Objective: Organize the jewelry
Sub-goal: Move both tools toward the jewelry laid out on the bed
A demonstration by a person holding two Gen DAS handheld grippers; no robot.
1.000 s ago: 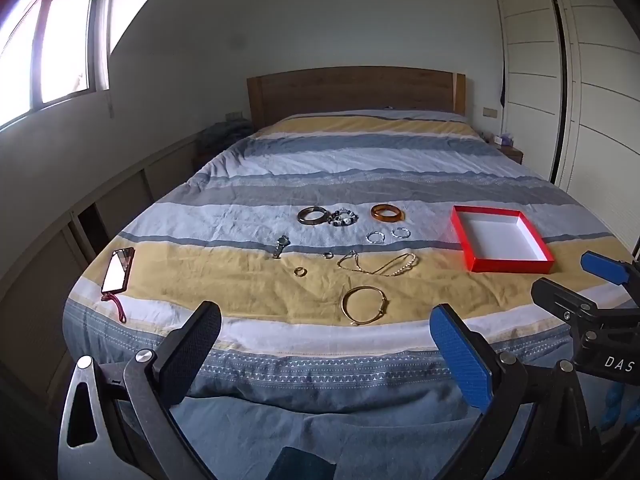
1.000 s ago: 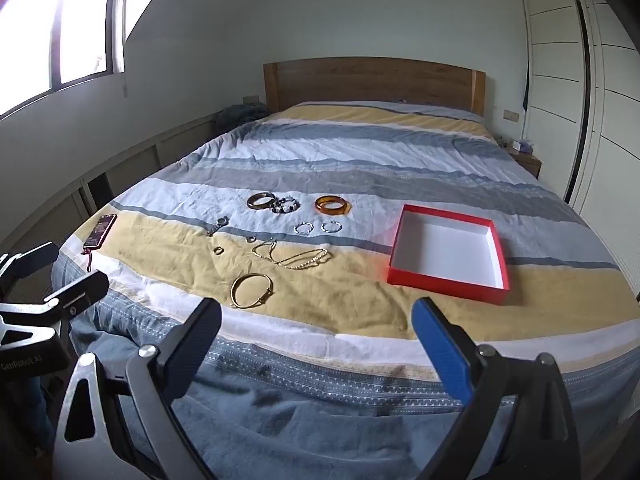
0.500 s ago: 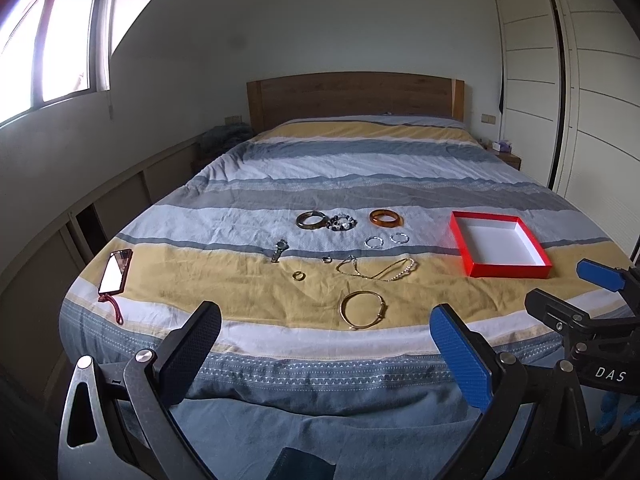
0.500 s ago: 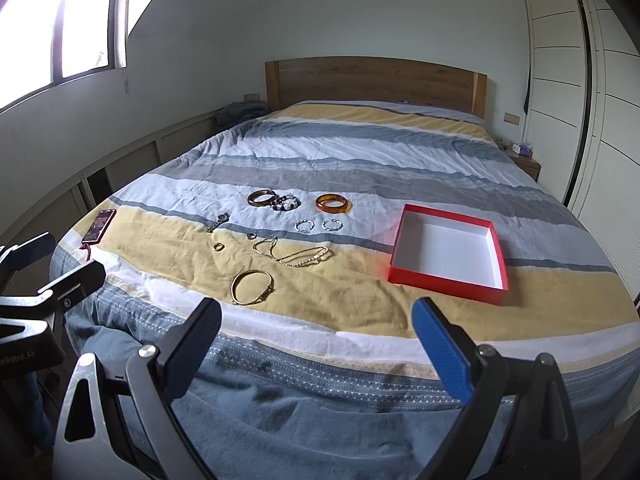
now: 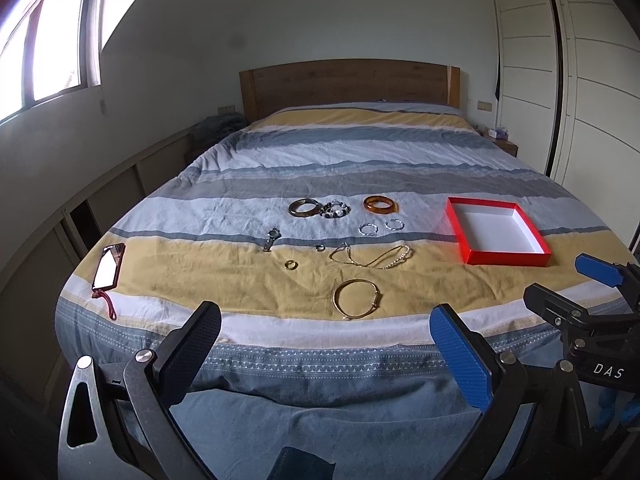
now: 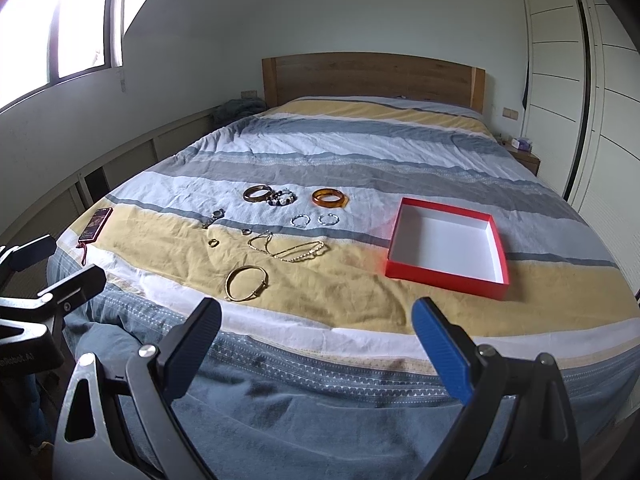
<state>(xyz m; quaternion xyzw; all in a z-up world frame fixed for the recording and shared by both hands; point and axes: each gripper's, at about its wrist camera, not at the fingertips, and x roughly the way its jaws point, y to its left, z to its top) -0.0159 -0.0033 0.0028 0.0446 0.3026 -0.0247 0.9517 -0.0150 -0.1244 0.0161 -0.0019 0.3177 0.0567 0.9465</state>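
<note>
Both grippers hang over the foot edge of the bed (image 5: 360, 152), the left gripper (image 5: 326, 346) and right gripper (image 6: 318, 340) each with fingers spread wide, holding nothing. The jewelry lies mid-bed: a gold bangle (image 5: 357, 298) nearest the foot edge, a chain necklace (image 5: 370, 256) beyond it, an amber bangle (image 5: 380, 205) farther still. An open red box (image 6: 446, 246) sits toward the right edge, apart from them.

Home bedroom, striped-quilted bed (image 5: 360, 152), wooden headboard (image 5: 348, 84), wardrobe doors (image 5: 592, 80), window (image 5: 52, 52)
</note>
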